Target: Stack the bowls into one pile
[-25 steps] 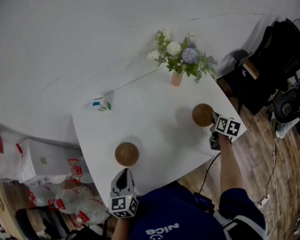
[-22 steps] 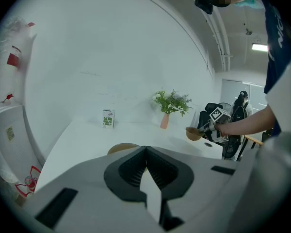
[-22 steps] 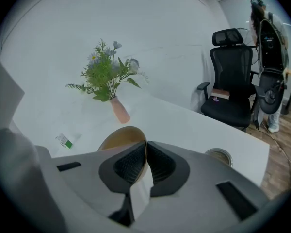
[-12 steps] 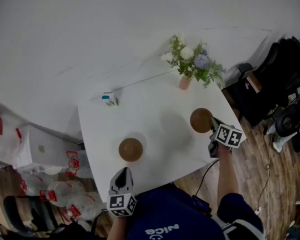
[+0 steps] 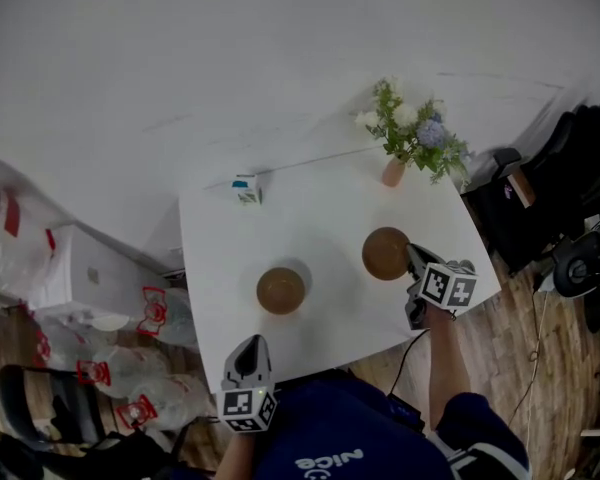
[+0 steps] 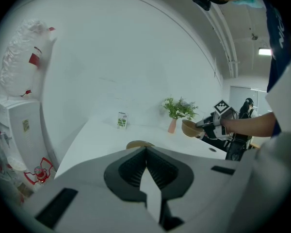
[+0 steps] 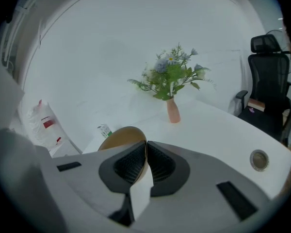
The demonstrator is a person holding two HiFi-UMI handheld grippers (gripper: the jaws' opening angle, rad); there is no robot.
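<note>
2 brown bowls are the job here. The held bowl (image 5: 385, 253) is up off the counter (image 5: 320, 218) toward its right side, pinched by the rim in my right gripper (image 7: 146, 145). The fingers are pressed onto the thin wall, 1 inside and 1 outside, with the bowl carried out ahead of them. The second bowl (image 5: 281, 290) sits mouth-up on the counter toward the near edge, well apart from the held one, and I judge that is where the pile should form. Both look thin, stiff and smooth-walled, and light enough that a pinch at 1 spot on the rim carries them. I would expect such a hard wall to swivel or slip between the pads if swung fast. So the rim nearest me is the place to hold, and a slow, level lowering should suit it. My left gripper (image 6: 146, 148) hangs at the counter's near edge, pointing toward the second bowl, its fingers pressed together with nothing between them. Farther out, a pink vase (image 5: 393, 172) of flowers stands near the far right corner and a small carton (image 5: 246, 188) at the far left. A black office chair (image 7: 269, 81) is beyond the counter on the right.
</note>
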